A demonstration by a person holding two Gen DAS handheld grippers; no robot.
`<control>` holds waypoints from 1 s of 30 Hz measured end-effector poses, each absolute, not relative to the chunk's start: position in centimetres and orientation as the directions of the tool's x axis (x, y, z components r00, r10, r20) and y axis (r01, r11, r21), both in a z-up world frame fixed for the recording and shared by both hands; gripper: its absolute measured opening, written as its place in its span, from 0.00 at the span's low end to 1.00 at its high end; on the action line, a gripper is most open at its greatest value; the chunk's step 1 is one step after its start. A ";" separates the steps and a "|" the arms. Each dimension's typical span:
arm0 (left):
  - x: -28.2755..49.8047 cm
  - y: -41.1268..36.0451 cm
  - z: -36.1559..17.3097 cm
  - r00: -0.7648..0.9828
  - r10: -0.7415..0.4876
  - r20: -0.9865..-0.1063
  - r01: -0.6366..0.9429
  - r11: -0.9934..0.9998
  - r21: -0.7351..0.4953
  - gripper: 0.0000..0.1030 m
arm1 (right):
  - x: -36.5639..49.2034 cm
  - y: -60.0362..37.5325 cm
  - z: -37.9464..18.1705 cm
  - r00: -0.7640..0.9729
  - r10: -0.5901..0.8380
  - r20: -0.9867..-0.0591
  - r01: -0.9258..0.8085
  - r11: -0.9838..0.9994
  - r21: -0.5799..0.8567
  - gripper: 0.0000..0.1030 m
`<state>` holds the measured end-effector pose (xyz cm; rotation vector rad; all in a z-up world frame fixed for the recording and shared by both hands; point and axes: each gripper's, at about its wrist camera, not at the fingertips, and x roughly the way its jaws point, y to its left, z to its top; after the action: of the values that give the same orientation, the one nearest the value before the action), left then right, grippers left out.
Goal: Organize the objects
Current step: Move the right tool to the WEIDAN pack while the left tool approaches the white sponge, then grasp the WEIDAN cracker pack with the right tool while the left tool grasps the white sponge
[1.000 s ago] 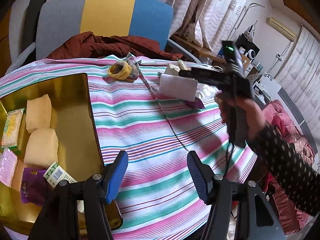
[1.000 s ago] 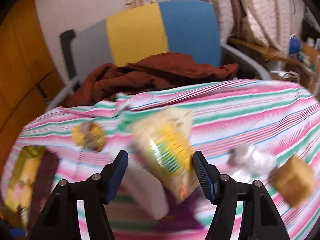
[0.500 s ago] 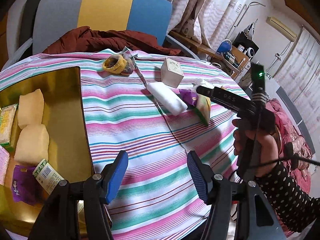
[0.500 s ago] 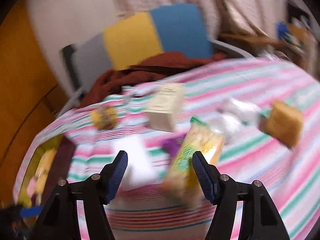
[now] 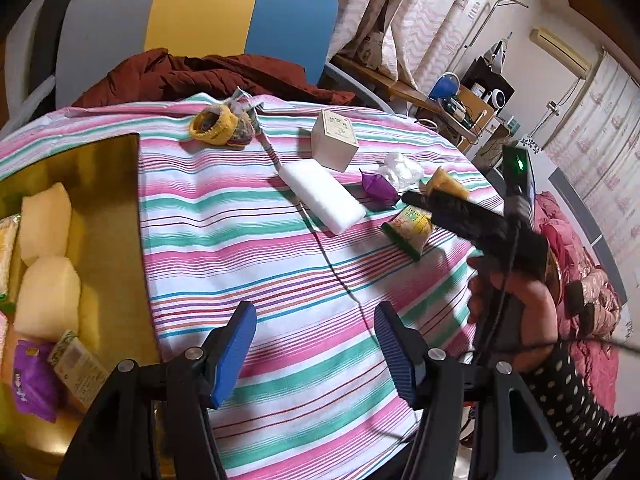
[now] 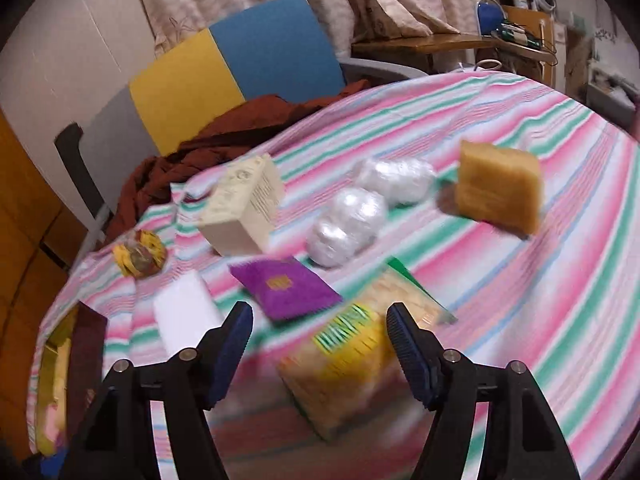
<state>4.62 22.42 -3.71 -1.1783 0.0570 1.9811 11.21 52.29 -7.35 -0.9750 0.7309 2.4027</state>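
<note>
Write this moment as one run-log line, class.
left gripper: open, empty, over striped cloth | right gripper: opening, around yellow-green snack packet | gold tray: partly filled

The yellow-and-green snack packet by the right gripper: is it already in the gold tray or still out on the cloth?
Out. The snack packet lies on the striped cloth, far from the gold tray.

Soft, even indoor light fills both views, brightest on the pale wall and curtains (image 5: 420, 20) at the right of the left wrist view, with short soft shadows beside the cream box (image 5: 335, 145). The left wrist view is mostly sharp; the right wrist view is smeared by motion blur, worst on the yellow snack packet (image 6: 352, 364). Fisheye distortion bows the striped table (image 5: 280, 280) and darkens the corners
</note>
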 end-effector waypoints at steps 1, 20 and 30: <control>4.5 22.6 -3.8 -0.231 0.618 -0.751 -0.657 -0.669 -0.349 0.60 | 11.4 52.2 -7.6 -0.644 0.193 -0.740 -0.572 -0.764 0.298 0.68; 2.7 26.4 -3.7 -0.201 0.622 -0.757 -0.643 -0.667 -0.376 0.60 | 10.7 53.1 -9.3 -0.554 0.262 -0.790 -0.627 -0.756 0.189 0.44; -2.5 34.4 -6.1 -0.225 0.511 -0.830 -0.535 -0.776 -0.333 0.67 | 12.3 54.0 -10.1 -0.629 0.328 -0.705 -0.606 -0.774 0.180 0.39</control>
<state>-2.49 34.39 -6.12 -1.3709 0.0304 2.0422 12.31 54.04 -10.14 -0.9151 0.5541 2.3735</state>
